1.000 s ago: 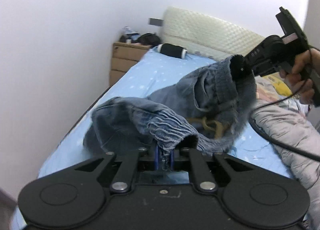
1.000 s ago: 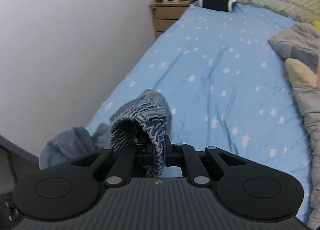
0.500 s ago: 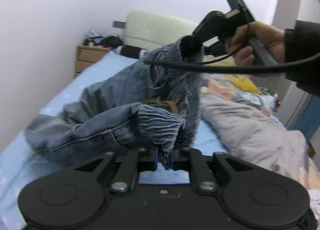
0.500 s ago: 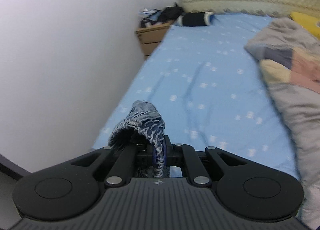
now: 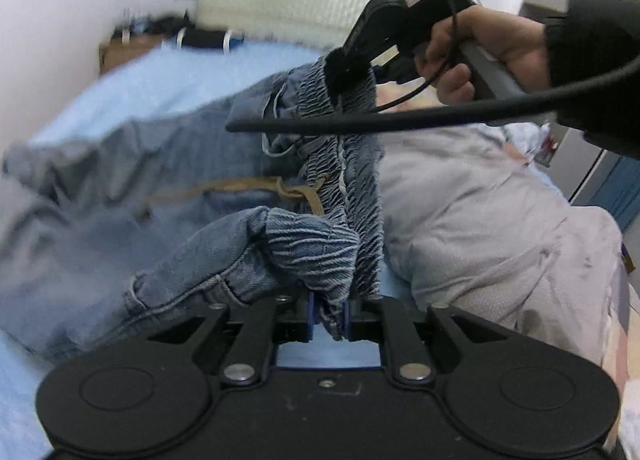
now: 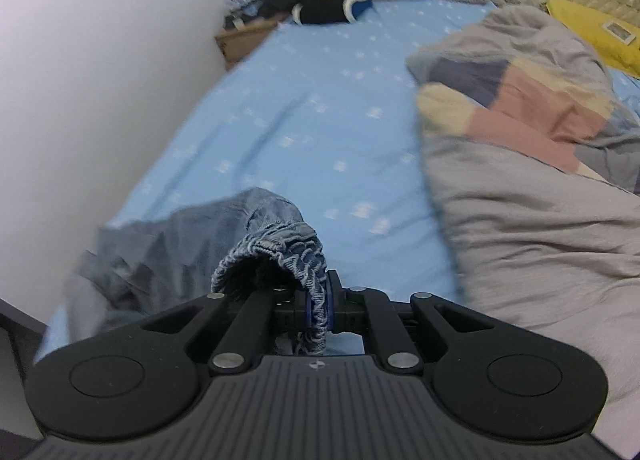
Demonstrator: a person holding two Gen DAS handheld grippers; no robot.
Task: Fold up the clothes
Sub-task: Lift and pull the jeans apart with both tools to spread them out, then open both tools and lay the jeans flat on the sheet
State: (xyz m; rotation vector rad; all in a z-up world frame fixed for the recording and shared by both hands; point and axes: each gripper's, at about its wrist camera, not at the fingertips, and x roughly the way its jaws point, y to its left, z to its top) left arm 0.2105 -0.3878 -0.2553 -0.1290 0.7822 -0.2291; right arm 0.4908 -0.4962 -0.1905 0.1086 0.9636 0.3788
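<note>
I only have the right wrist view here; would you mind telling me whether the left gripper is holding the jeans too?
Observer: Yes. The left gripper is shut on the jeans at the elastic waistband.
Operator: Thank you. Is there anything on the waistband I cannot see?
Observer: A tan drawstring, tied in a knot, hangs between the two grips.
Operator: And my own gripper, seen from outside?
Observer: The right gripper pinches the waistband higher up, and a black cable crosses in front of the denim.

Grey quilt (image 6: 532,219) on blue bedsheet (image 6: 304,131)
</note>
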